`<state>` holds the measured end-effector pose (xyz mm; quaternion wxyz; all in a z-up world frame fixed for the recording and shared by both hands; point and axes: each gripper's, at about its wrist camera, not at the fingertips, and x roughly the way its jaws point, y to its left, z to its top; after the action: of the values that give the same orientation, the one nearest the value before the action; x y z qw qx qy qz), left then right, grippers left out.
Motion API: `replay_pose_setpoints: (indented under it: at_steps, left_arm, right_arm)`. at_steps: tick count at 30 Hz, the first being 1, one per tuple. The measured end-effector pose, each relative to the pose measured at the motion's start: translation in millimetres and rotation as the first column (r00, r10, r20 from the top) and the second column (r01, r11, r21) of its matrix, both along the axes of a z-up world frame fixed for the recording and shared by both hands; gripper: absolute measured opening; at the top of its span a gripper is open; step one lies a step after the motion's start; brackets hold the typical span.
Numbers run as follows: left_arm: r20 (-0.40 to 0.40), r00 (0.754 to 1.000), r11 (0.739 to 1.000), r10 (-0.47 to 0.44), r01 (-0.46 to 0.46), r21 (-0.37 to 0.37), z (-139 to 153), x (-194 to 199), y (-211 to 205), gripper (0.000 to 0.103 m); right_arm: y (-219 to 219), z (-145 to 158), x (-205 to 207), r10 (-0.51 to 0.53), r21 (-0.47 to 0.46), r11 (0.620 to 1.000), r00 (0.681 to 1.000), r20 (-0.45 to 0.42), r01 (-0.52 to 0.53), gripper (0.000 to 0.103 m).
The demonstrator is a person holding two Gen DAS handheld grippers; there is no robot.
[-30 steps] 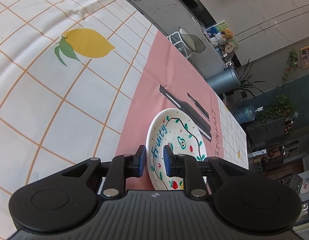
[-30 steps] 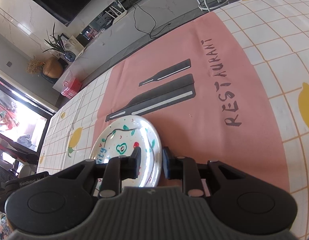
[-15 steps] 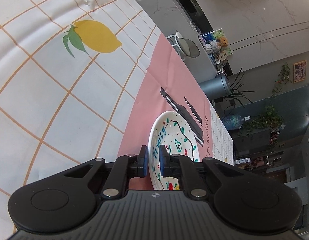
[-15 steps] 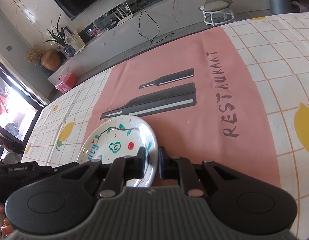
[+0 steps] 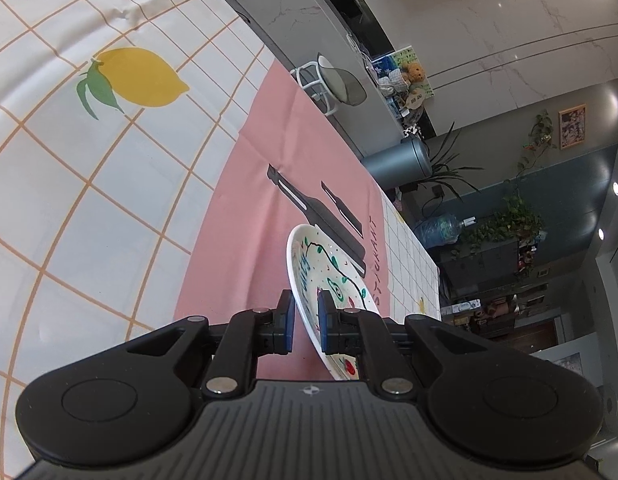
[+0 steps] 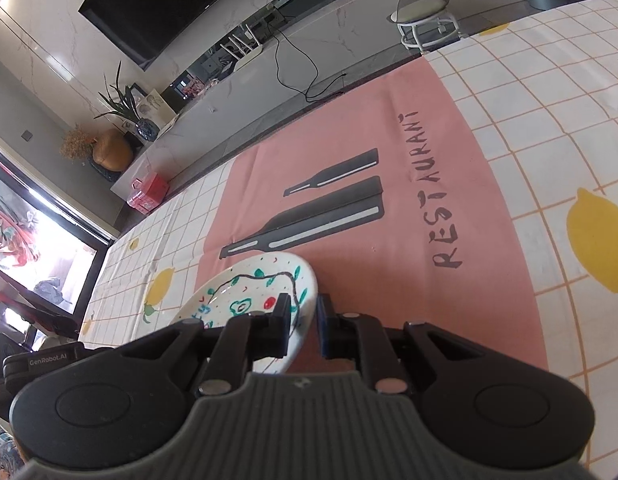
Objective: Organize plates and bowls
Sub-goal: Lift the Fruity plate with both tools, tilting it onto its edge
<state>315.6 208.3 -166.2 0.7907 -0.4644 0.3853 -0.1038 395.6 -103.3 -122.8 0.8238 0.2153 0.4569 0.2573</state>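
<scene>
Both grippers are on the one painted plate [image 5: 329, 268] now. The left gripper [image 5: 306, 322] has just closed and is clamped on the plate's near rim, one blue-padded finger under the edge and one over it. Over on the right wrist view, the right gripper [image 6: 301, 326] has just closed too and pinches the opposite rim, the plate [image 6: 253, 288] tilting up between its fingers. The plate sits over the pink runner [image 6: 429, 184], its far edge overlapping the printed knife silhouette [image 6: 309, 228]. Open cloth all round: the lemon-check tablecloth [image 5: 89, 200] spreads wide on the left gripper's outer side, and the pink strip beyond the plate runs bare to the tabletop's far edge [image 6: 373, 76].
</scene>
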Motion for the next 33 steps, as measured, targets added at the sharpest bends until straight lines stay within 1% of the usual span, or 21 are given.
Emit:
replay_pose_setpoints:
  at_steps: [5, 7, 12, 16, 20, 22, 26, 29, 30, 33]
  left_arm:
    - [-0.004, 0.999, 0.999, -0.038, 0.038, -0.013, 0.0, -0.1, -5.2, 0.012]
    - [-0.001, 0.998, 0.998, -0.062, 0.062, -0.006, 3.2, 0.5, -10.6, 0.012]
    - [0.025, 0.992, 0.992, -0.125, 0.125, 0.01, 13.5, -0.7, -25.8, 0.012]
    - [0.039, 0.988, 0.989, -0.148, 0.147, 0.019, 20.7, -3.1, -32.9, 0.012]
    - [0.059, 0.981, 0.982, -0.184, 0.182, 0.041, 28.8, -4.7, -40.6, 0.012]
    - [0.07, 0.976, 0.978, -0.206, 0.203, 0.038, 32.2, -5.1, -43.7, 0.012]
    - [0.105, 0.956, 0.962, -0.274, 0.271, 0.04, 41.8, -6.8, -54.7, 0.012]
    - [0.128, 0.934, 0.943, -0.332, 0.33, 0.042, 49.3, -8.7, -67.5, 0.012]
    - [0.137, 0.926, 0.936, -0.352, 0.35, 0.044, 51.4, -9.3, -71.9, 0.012]
    - [0.145, 0.89, 0.902, -0.433, 0.427, 0.071, 57.1, -9.7, -87.4, 0.012]
  right_arm:
    - [-15.1, 7.6, -14.0, -0.021, 0.034, 0.999, 1.0, -0.01, 0.021, 0.012]
    - [-21.5, 13.6, -19.3, -0.031, 0.05, 0.998, 0.999, -0.008, 0.032, 0.012]
    - [-32.1, 30.9, -32.8, -0.057, 0.036, 0.998, 0.998, 0.031, 0.056, 0.012]
    - [-44.4, 37.0, -41.5, -0.087, 0.058, 0.995, 0.996, 0.023, 0.085, 0.012]
    - [-54.1, 41.6, -55.7, -0.086, 0.057, 0.995, 0.996, 0.026, 0.084, 0.012]
    - [-61.7, 44.9, -63.6, -0.086, 0.065, 0.994, 0.996, 0.029, 0.084, 0.012]
    - [-82.9, 49.8, -78.7, -0.104, 0.139, 0.985, 0.995, 0.005, 0.102, 0.012]
    - [-98.0, 54.1, -92.7, -0.118, 0.16, 0.98, 0.993, -0.004, 0.117, 0.012]
    - [-102.6, 55.4, -97.3, -0.123, 0.159, 0.98, 0.992, -0.006, 0.122, 0.012]
    - [-116.7, 58.9, -112.5, -0.134, 0.154, 0.979, 0.991, -0.008, 0.134, 0.012]
